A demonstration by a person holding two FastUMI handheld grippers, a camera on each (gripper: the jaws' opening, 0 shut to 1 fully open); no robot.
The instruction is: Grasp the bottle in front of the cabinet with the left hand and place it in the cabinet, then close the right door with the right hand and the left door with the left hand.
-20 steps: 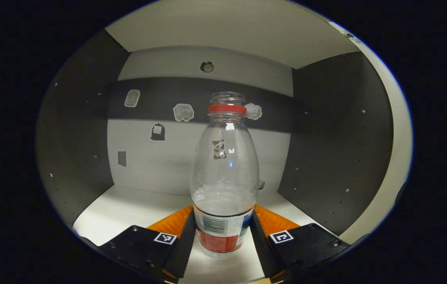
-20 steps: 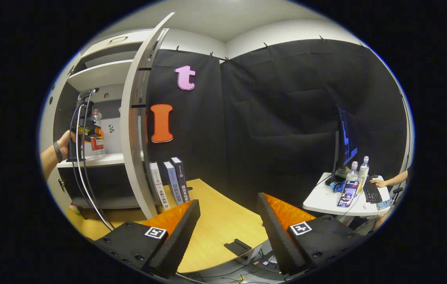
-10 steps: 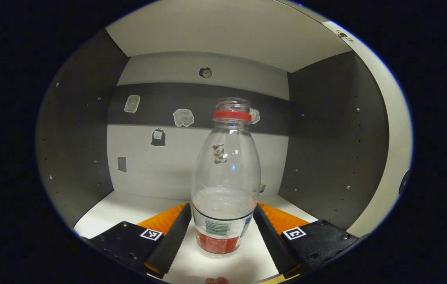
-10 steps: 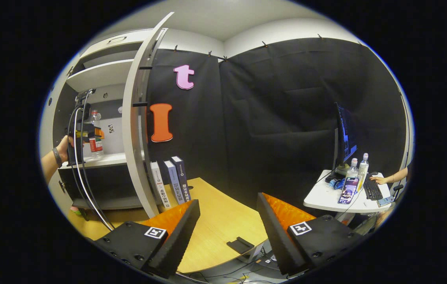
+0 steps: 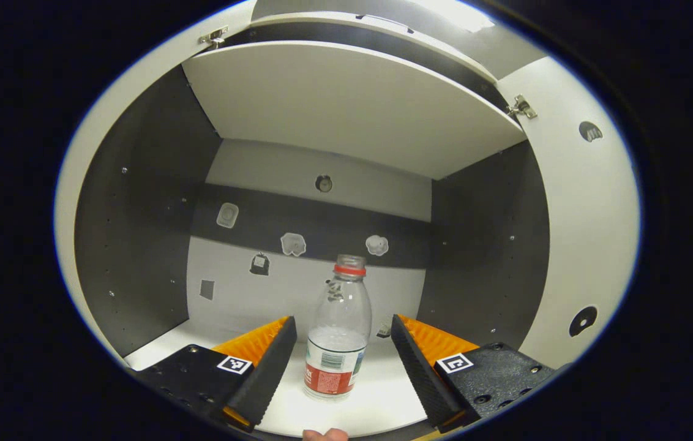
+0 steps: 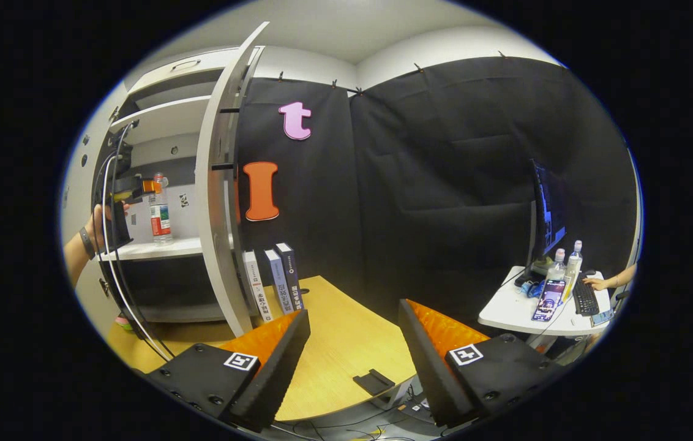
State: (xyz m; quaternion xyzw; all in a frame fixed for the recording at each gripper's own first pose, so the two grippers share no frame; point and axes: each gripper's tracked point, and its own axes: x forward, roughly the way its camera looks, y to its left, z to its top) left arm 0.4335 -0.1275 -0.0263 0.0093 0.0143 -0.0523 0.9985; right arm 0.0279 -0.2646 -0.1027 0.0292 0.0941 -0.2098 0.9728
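The clear bottle (image 5: 338, 334) with a red neck ring and red label stands upright on the cabinet's white shelf (image 5: 377, 401). My left gripper (image 5: 343, 324) is open, drawn back from the bottle, its fingers apart from it on either side. In the right gripper view the bottle (image 6: 160, 208) stands on the shelf (image 6: 169, 248) with the left gripper (image 6: 153, 185) held by a hand just left of it. The right door (image 6: 218, 202) stands wide open. My right gripper (image 6: 352, 315) is open over the wooden table (image 6: 340, 361), holding nothing.
Several books (image 6: 273, 282) stand against the open door's foot. A small dark bracket (image 6: 374, 381) lies near the table's front edge. A side desk (image 6: 536, 309) with a monitor, bottles and keyboard stands at the right, a person's hand on it.
The left gripper has let go of the bottle and pulled back out of the cabinet, leaving the bottle standing on the shelf. The right gripper has hardly moved.
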